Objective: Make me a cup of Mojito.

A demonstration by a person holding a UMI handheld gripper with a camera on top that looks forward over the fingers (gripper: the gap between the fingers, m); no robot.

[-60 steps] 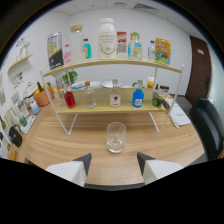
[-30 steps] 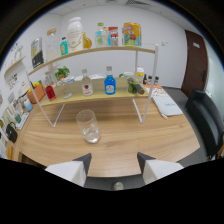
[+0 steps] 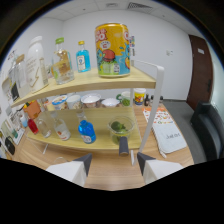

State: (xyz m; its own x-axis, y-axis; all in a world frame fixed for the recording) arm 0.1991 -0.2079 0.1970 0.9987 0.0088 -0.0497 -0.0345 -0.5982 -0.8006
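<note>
Pale wood makes up both boards of the two-tier shelf [image 3: 95,86], which stands on a wooden bench [image 3: 112,172] and is carried by white metal legs. On the top board, at its right end, sits the biggest item, a yellow can [image 3: 113,49] with bright printing. Left of it along the same board come a small blue bottle [image 3: 82,56], a clear bottle with a green cap [image 3: 62,63] and a large white jar [image 3: 36,65] towards the left end.

On the lower board, a row of lidded white tubs [image 3: 82,101] lines the back edge. Nearer the front edge stand a round blue bottle [image 3: 86,131] and, to its right, a clear plastic cup of green mint leaves [image 3: 120,127]. A small red bottle [image 3: 33,125] stands towards the left end. Off the shelf's right end, a printed sheet [image 3: 167,130] lies on the bench.

The gripper [image 3: 112,161] is released, its two fingers spread apart with nothing between them. The mint cup stands just beyond them, slightly above the gap.
</note>
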